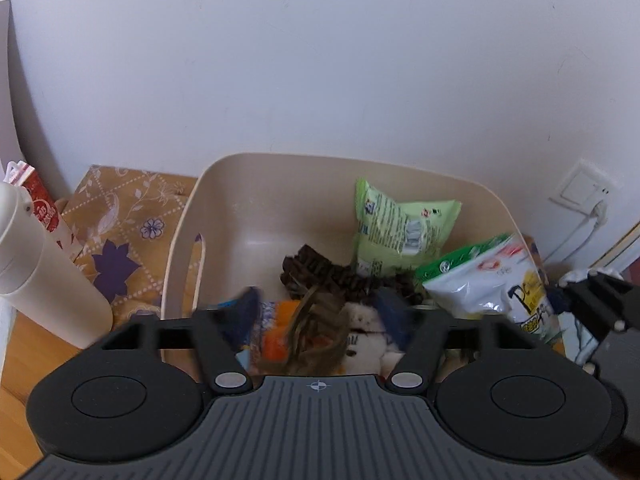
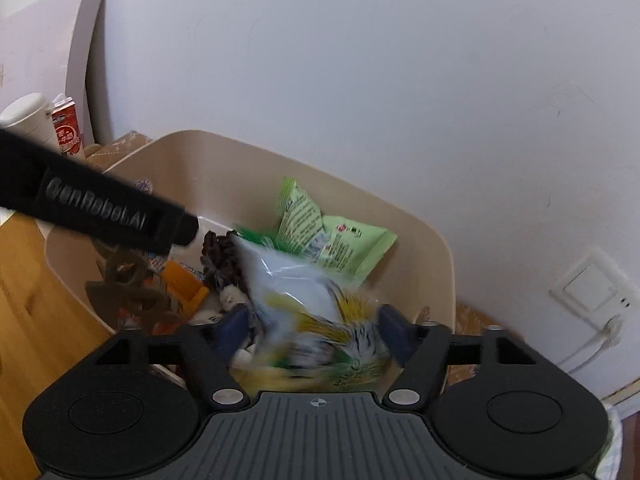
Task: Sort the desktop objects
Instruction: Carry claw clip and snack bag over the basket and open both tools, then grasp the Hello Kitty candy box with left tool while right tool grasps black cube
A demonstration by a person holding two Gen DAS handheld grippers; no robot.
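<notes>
1. Sorting looks well along, judged from what lies where: a beige bin (image 1: 224, 184) by the wall already holds most of the items; what stays on the desk outside both views cannot be told.
2. White-and-green snack bag (image 2: 296, 280): largest item, blurred, at the bin's near right corner, lying between the right gripper's (image 2: 316, 328) wide-apart jaws; pads not pressing it, so prob. just let go.
3. Pale green packet (image 1: 400, 224): leans toward the bin's far right wall.
4. Dark brown woven piece (image 1: 316, 272): mid-floor of the bin.
5. Brown tasselled item (image 1: 320, 320): blurred, between the left gripper's (image 1: 320, 312) spread jaws, not gripped; w/ an orange pack (image 1: 280, 332) and white plush (image 1: 364, 320) beneath, near edge.
6. Outside the bin, at the desk's left edge: white tumbler (image 1: 44, 264), red carton (image 1: 44, 208). Unsorted or not, cannot tell.
</notes>
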